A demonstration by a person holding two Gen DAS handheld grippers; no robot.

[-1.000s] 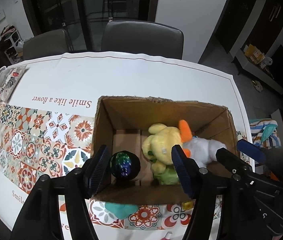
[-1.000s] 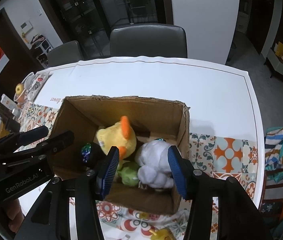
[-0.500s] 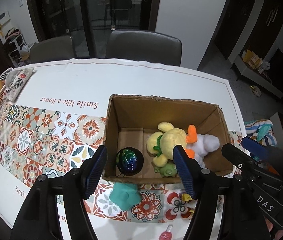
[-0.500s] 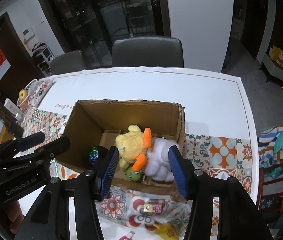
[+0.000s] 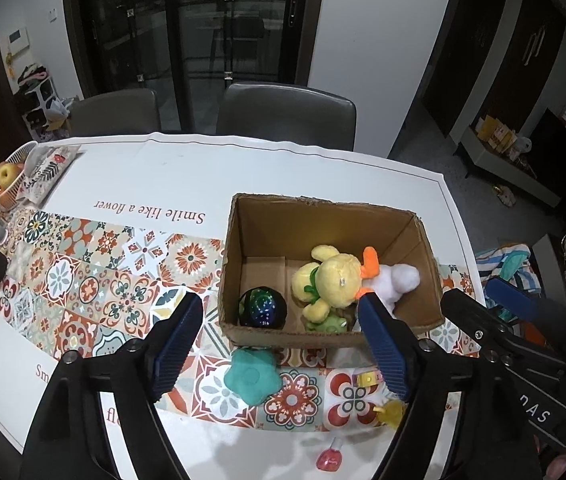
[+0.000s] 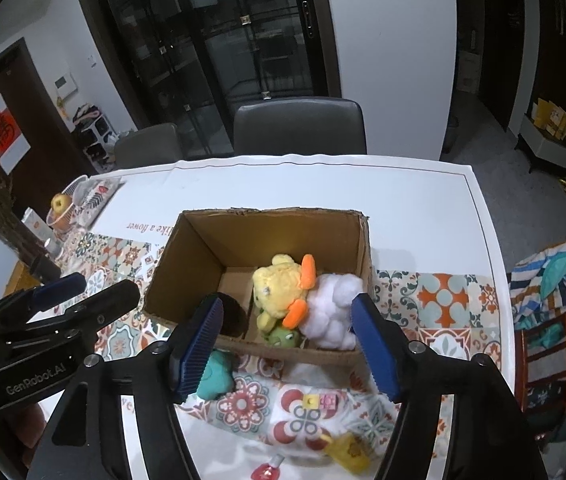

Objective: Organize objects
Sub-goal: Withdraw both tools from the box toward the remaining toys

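left wrist view: my left gripper (image 5: 279, 344) and right gripper (image 6: 287, 344) hover with jaws apart, empty, above the cardboard box (image 5: 323, 216) holding the yellow duck plush (image 5: 333, 280).

A white tabletop (image 5: 283, 176) carries a runner of patterned tiles (image 5: 83, 280), and two grey upholstered chairs (image 5: 287, 116) stand pushed in at its far edge. Behind them are dark glass doors (image 6: 243, 40) beside a white wall (image 5: 375, 48). To the right lie grey floor (image 6: 483, 140) and dark cabinets (image 5: 523, 48).
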